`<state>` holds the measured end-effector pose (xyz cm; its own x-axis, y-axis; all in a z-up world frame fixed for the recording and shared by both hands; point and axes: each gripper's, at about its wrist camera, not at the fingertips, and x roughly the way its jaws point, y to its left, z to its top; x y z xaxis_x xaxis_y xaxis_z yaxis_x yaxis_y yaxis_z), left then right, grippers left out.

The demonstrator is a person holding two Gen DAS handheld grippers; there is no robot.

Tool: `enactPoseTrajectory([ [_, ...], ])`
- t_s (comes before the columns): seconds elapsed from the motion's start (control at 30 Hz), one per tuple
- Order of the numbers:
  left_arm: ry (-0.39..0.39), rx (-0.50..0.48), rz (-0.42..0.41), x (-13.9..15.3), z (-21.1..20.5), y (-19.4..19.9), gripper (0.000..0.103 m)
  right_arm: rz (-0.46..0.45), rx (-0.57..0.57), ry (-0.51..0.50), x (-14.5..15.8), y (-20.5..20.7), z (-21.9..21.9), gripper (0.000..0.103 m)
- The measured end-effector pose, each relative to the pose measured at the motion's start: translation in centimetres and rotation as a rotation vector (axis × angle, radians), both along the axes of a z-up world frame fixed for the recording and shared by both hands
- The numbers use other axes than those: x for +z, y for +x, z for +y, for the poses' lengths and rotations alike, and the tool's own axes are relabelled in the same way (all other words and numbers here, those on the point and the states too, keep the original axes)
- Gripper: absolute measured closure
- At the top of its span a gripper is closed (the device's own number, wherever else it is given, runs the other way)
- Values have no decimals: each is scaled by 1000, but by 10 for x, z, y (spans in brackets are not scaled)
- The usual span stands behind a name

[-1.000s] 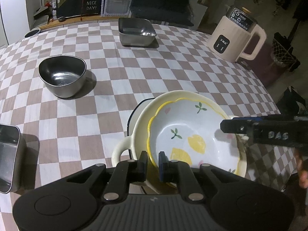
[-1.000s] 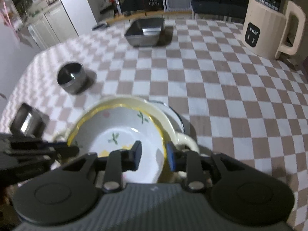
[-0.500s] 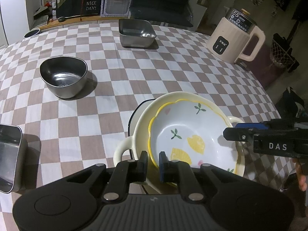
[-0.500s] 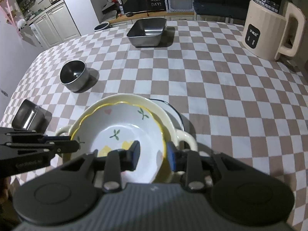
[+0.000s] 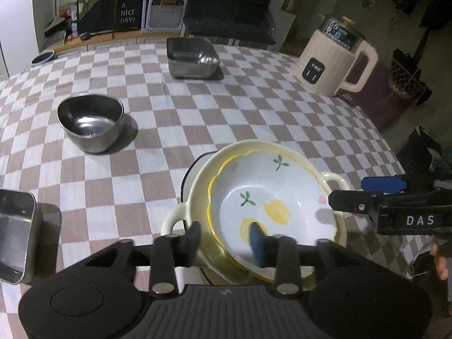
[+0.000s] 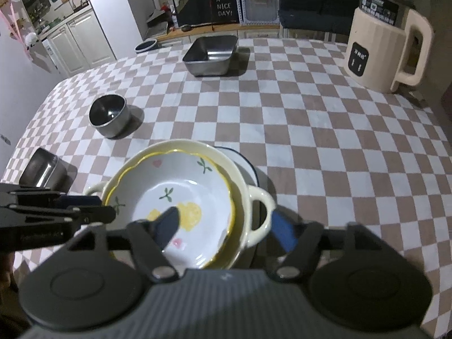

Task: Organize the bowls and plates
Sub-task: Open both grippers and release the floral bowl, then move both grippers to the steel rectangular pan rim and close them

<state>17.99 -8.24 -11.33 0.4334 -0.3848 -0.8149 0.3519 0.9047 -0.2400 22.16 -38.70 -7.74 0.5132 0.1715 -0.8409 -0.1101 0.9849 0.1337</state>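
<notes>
A white bowl with lemons painted inside (image 5: 268,195) (image 6: 180,180) sits nested in a cream two-handled bowl (image 5: 203,180) (image 6: 245,197). Both rest on a dark-rimmed white plate (image 5: 192,169) (image 6: 243,158). My left gripper (image 5: 226,238) straddles the near rims of the two bowls. Its jaws are opening and the pads stand clear of the rims. My right gripper (image 6: 224,226) straddles the opposite rims beside a handle, one finger inside the lemon bowl. Its jaws are also opening, wide and off the rims. Each gripper shows in the other's view, the right gripper (image 5: 367,197) and the left gripper (image 6: 84,209).
On the checkered cloth (image 5: 197,113) stand a round steel bowl (image 5: 90,121) (image 6: 108,114), a square steel dish (image 5: 192,56) (image 6: 210,53) at the back, and a steel container (image 5: 15,234) (image 6: 42,169) at the left edge. A cream kettle (image 5: 336,59) (image 6: 387,45) stands far right.
Both grippers' jaws, earlier pinched on the bowl rims, have spread apart. The bowls and both hands stay where they were.
</notes>
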Motion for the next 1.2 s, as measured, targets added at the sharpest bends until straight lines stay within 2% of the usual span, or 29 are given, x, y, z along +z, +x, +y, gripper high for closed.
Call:
enactPoseTrajectory([
  [0.07,-7,0,-20,5,3,-2,26,-8,-19,-5,1,0,0,13],
  [0.17,-23,12,-54,14,9,-5,9,-33,-49,-18,4,-1,0,5],
  [0.27,-43,32,-74,20,19,-6,1,-64,-67,-17,8,-2,1,1],
  [0.53,-33,129,-156,38,66,-1,0,-113,-81,6,11,7,17,0],
  [0.77,-15,213,-182,52,118,6,0,-126,-68,63,11,19,48,0],
  [1.1,20,349,-206,58,196,8,0,-110,4,199,14,32,112,1],
  [1.2,18,389,-194,56,220,11,2,-95,6,258,9,36,130,5],
])
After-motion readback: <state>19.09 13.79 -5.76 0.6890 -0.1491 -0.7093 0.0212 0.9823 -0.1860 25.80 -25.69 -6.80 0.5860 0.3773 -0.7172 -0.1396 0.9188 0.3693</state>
